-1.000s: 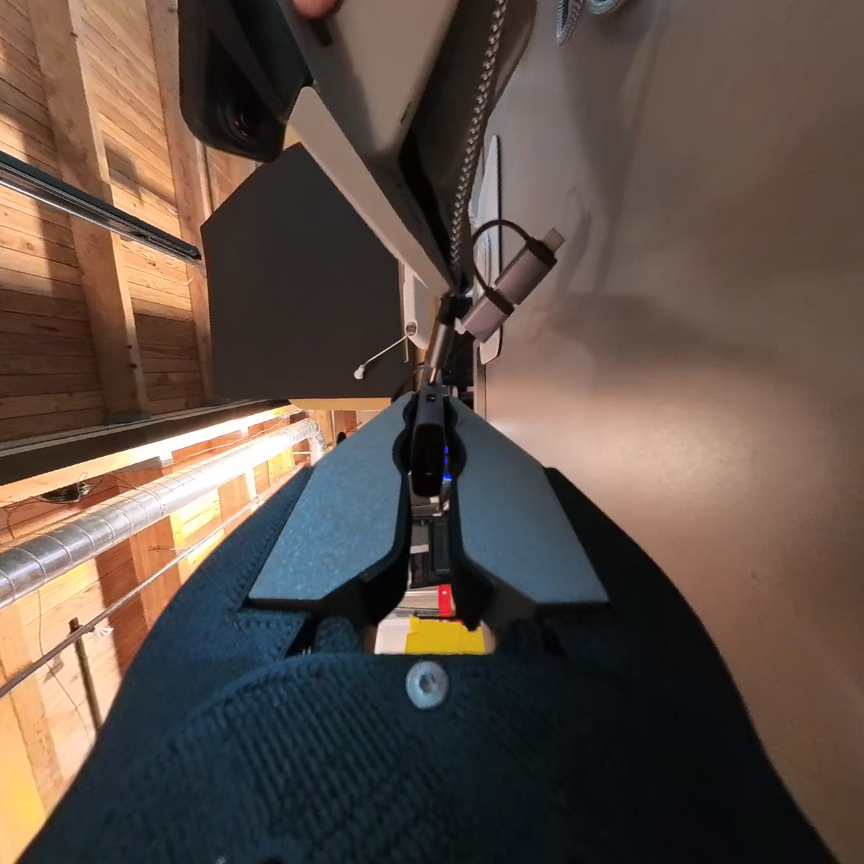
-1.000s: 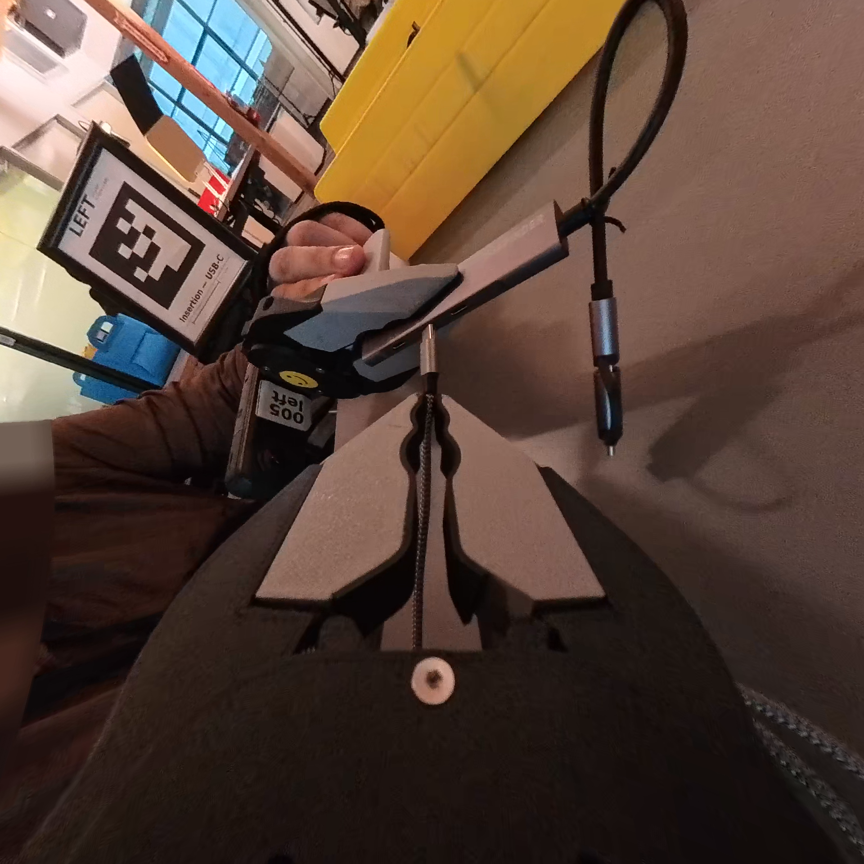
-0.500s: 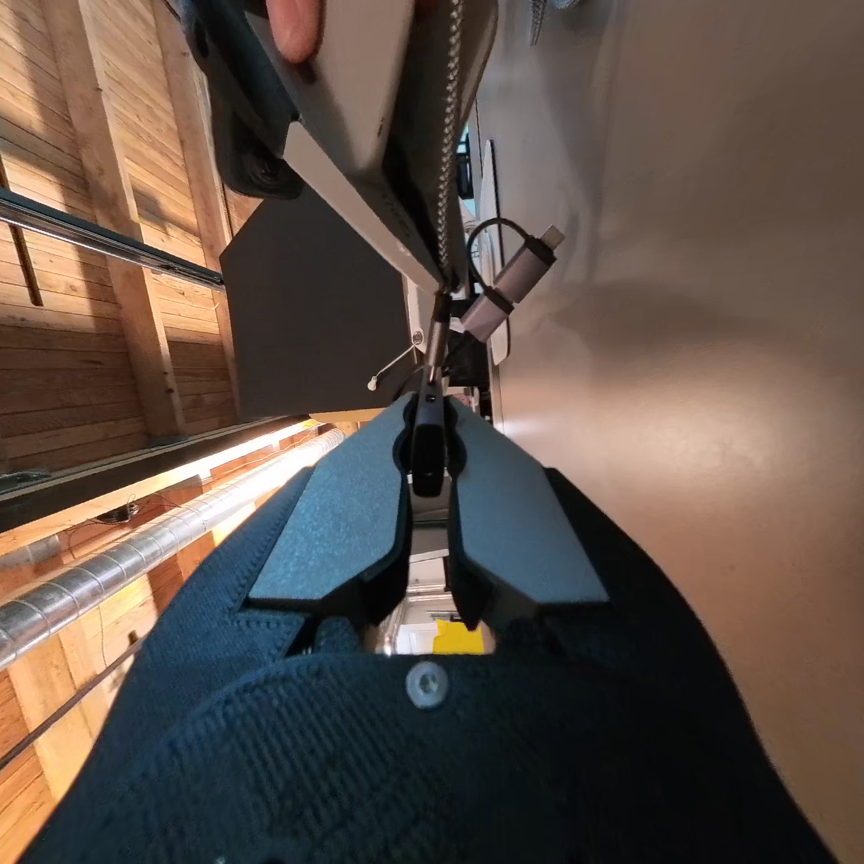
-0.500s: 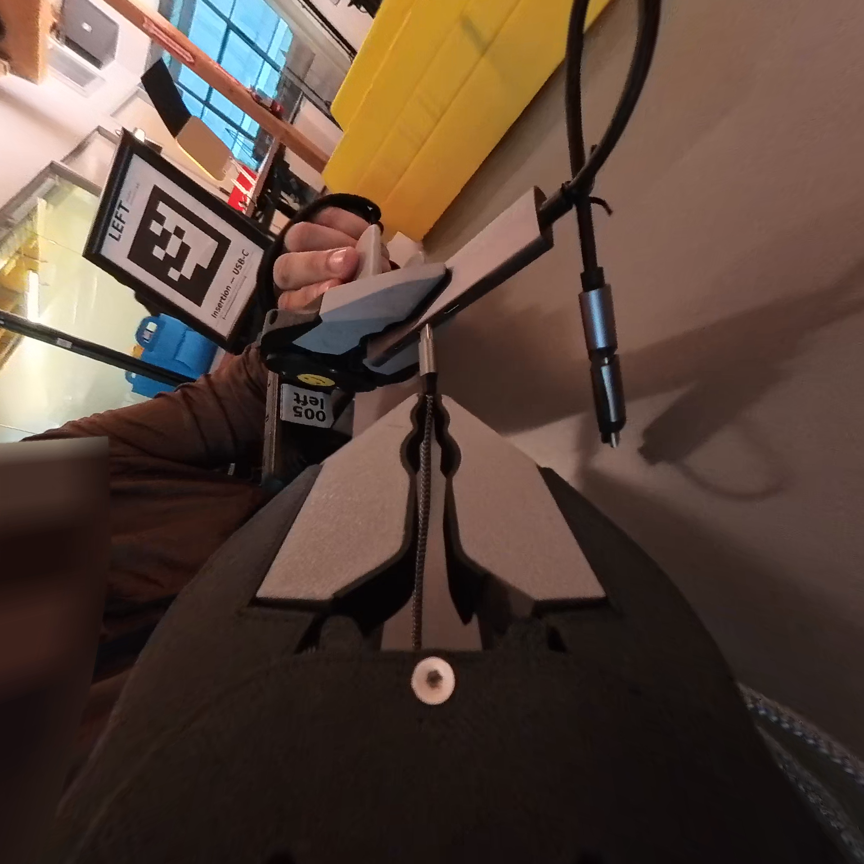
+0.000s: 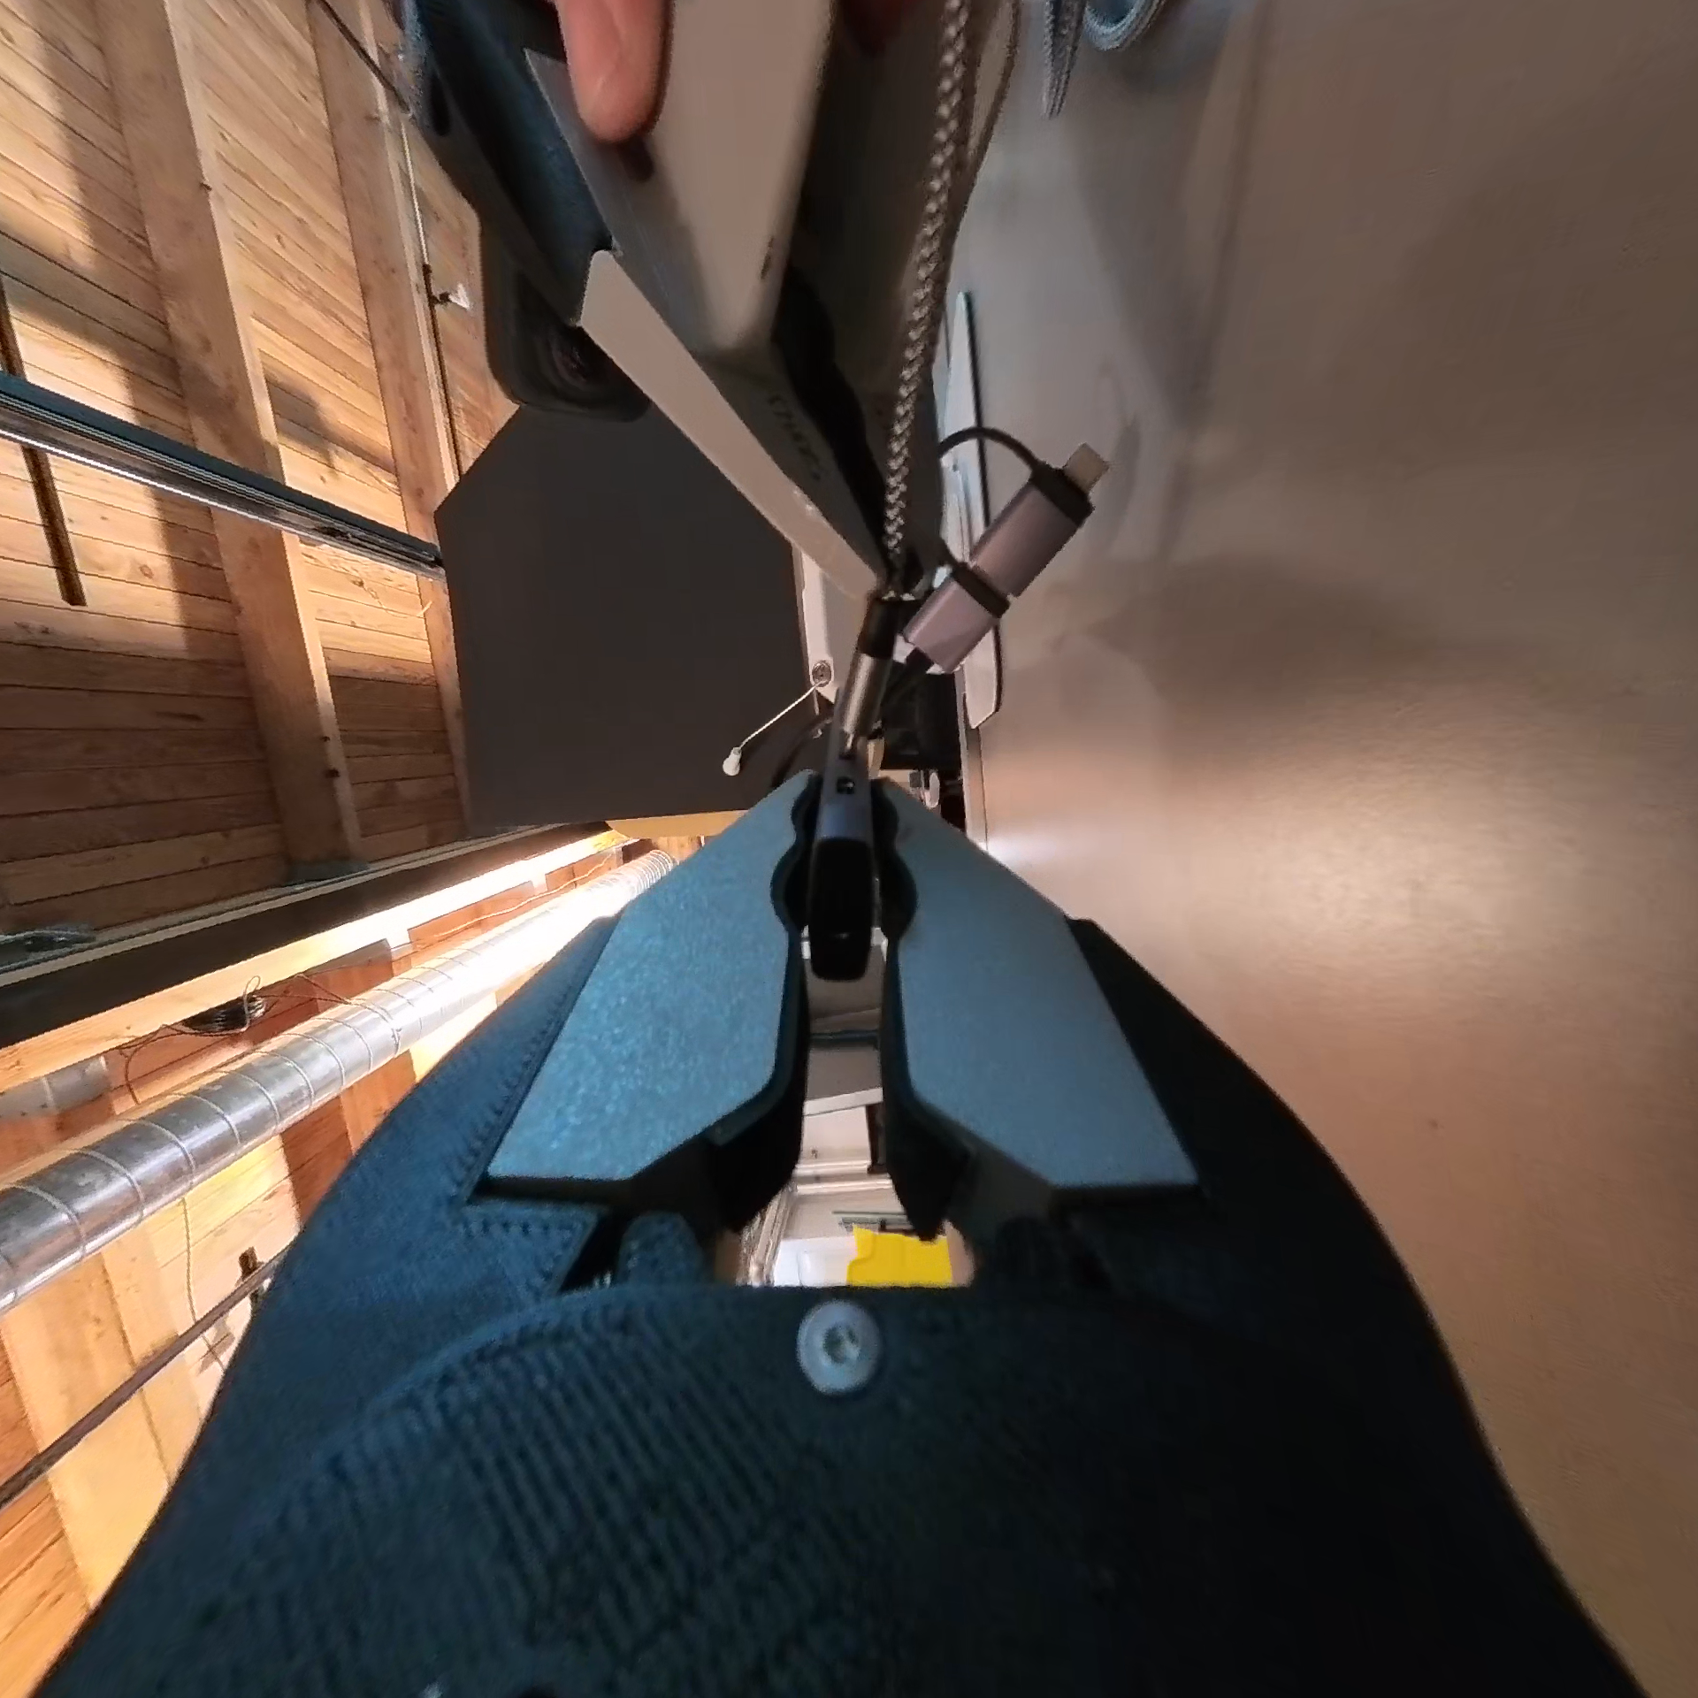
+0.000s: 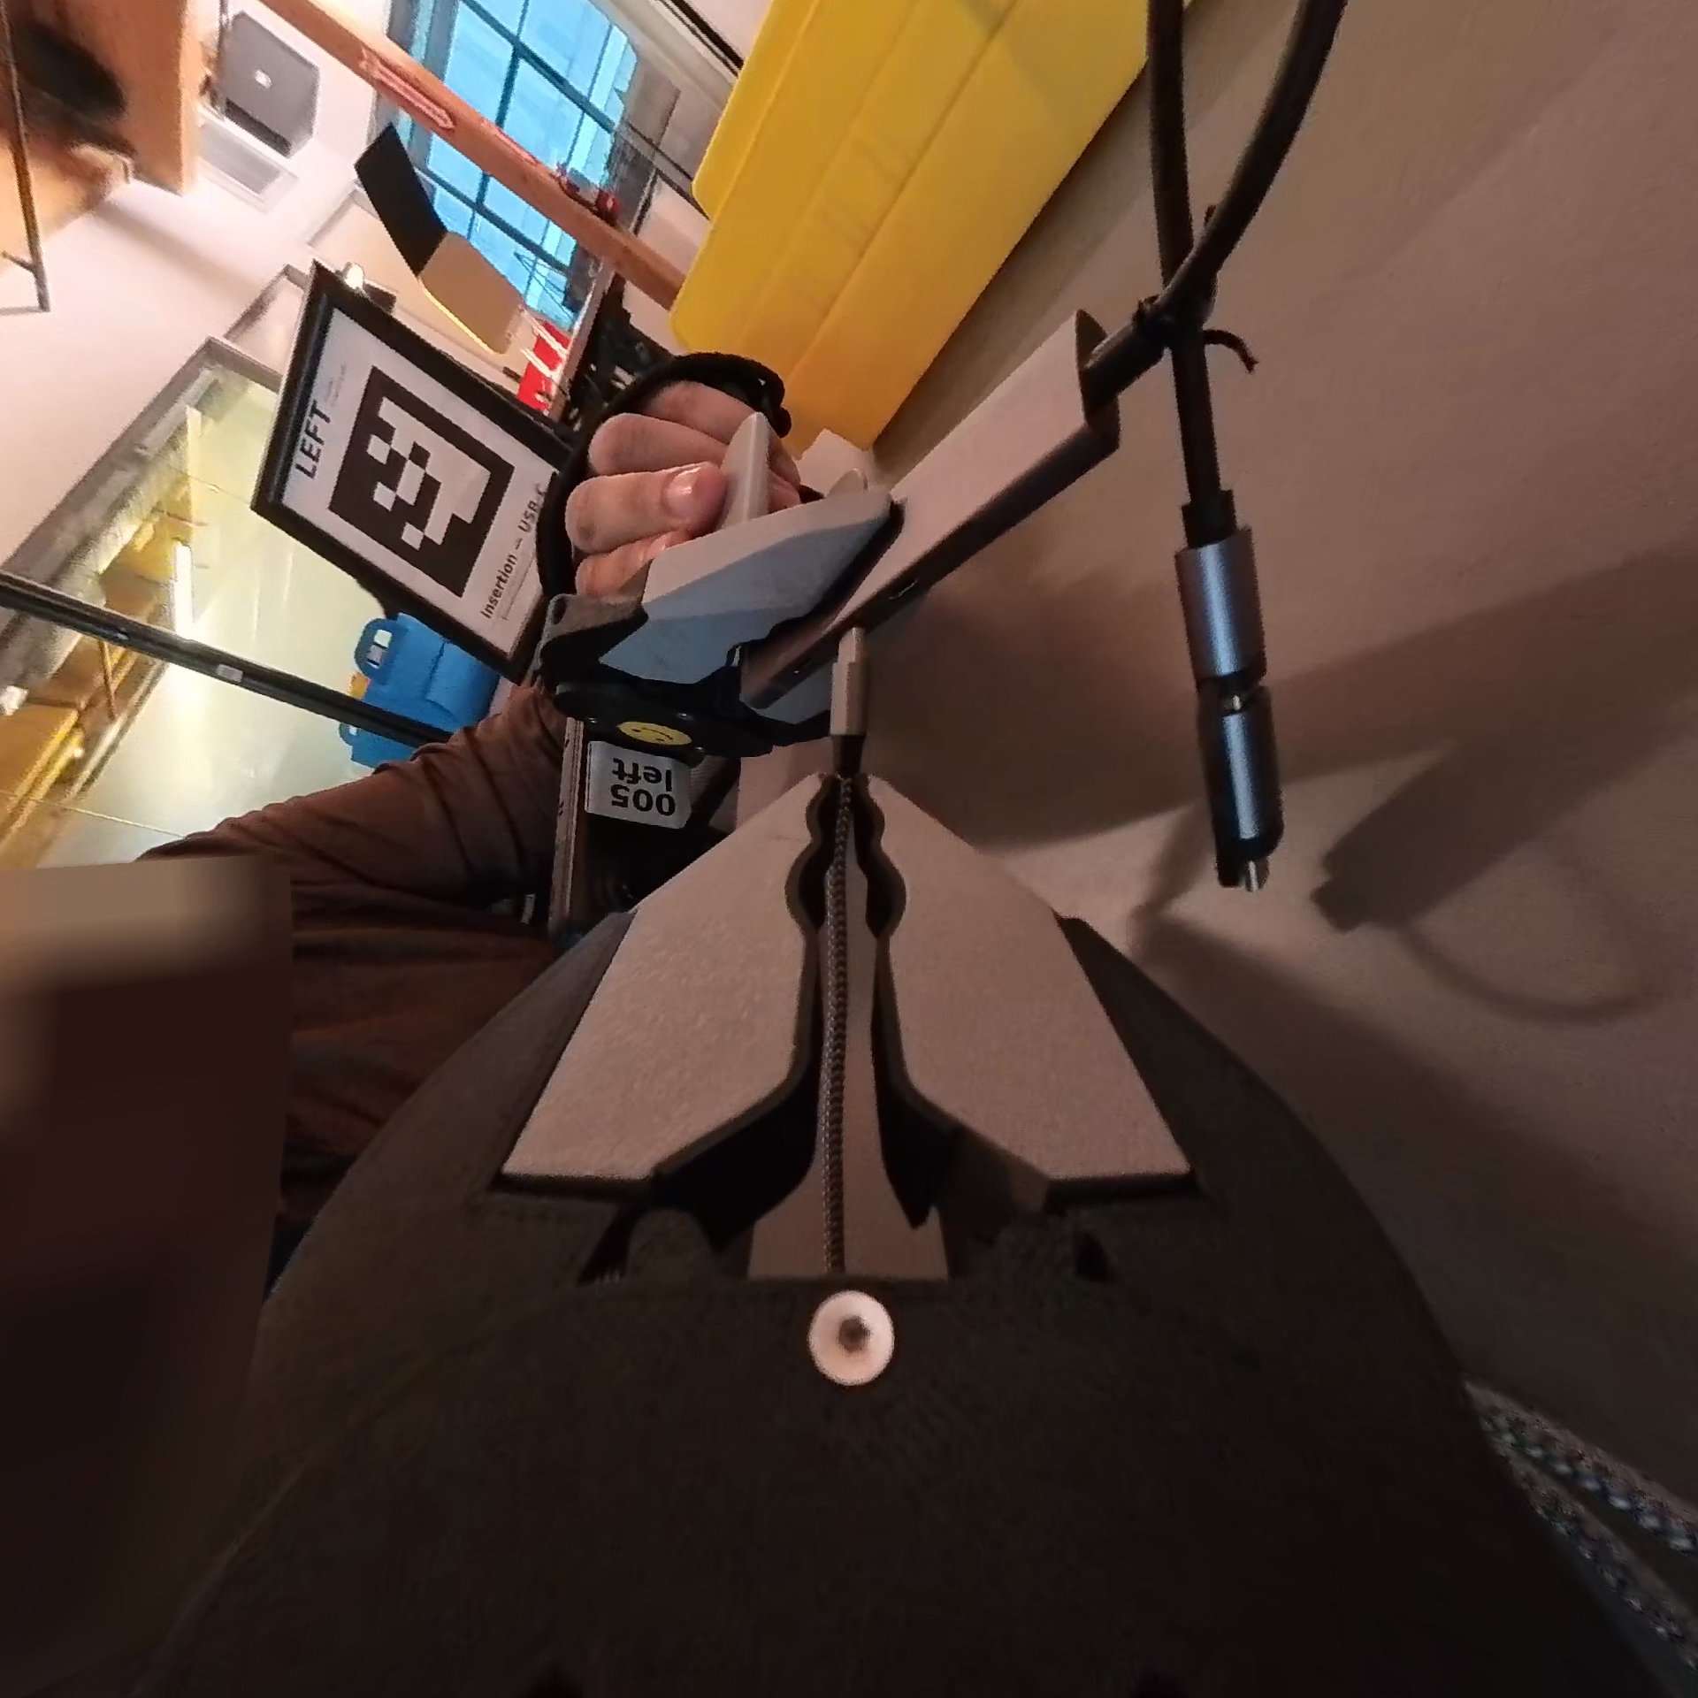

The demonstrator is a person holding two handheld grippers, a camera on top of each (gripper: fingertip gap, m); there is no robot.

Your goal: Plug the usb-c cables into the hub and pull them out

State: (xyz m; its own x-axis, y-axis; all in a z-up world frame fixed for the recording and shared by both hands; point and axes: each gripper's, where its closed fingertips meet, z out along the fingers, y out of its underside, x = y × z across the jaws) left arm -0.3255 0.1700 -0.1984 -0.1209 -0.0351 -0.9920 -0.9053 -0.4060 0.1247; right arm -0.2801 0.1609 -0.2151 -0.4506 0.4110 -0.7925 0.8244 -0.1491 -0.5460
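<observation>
**Hub lifted higher, plug meeting its port**

Since the earlier frame the hub (image 6: 1001,464) has risen in the right wrist view, and its own dangling black cable (image 6: 1227,698) now hangs lower and closer. The table (image 6: 1470,367) is well behind both.

The hub is a light, stiff metal bar. The left gripper (image 6: 735,634) is closed on one end of it, so the free end can swing if pushed. The braided cable (image 6: 834,1057) is soft and will bend; I judge the best hold is close behind the rigid plug. The right gripper (image 6: 841,799) is closed narrowly on this cable, just behind the silver plug (image 6: 850,684). The plug tip touches the hub's side; how deep it sits, I cannot tell.
</observation>
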